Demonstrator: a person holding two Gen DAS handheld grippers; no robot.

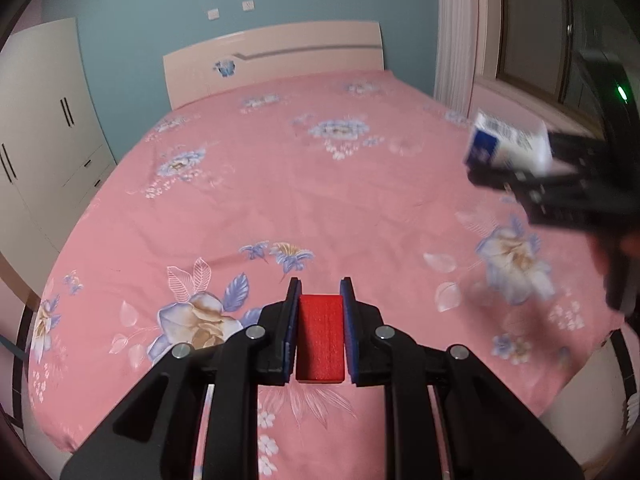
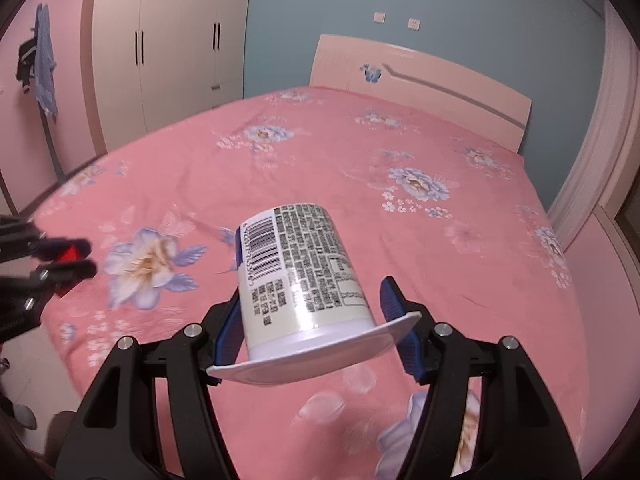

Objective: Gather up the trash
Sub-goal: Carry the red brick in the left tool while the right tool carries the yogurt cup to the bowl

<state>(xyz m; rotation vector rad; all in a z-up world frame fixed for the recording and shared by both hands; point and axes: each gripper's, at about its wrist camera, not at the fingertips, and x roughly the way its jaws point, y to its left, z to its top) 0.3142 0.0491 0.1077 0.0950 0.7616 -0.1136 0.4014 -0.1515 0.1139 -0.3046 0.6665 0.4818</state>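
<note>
My left gripper is shut on a red block and holds it above the foot of the pink flowered bed. My right gripper is shut on a white yogurt cup with a barcode and printed text; its wide rim points back toward the camera. In the left wrist view the right gripper with the cup is raised at the right, blurred. In the right wrist view the left gripper with the red block shows at the left edge.
A pale headboard stands at the far end of the bed. White wardrobes line the left wall. A window and curtain are at the right. Clothes hang on the left wall.
</note>
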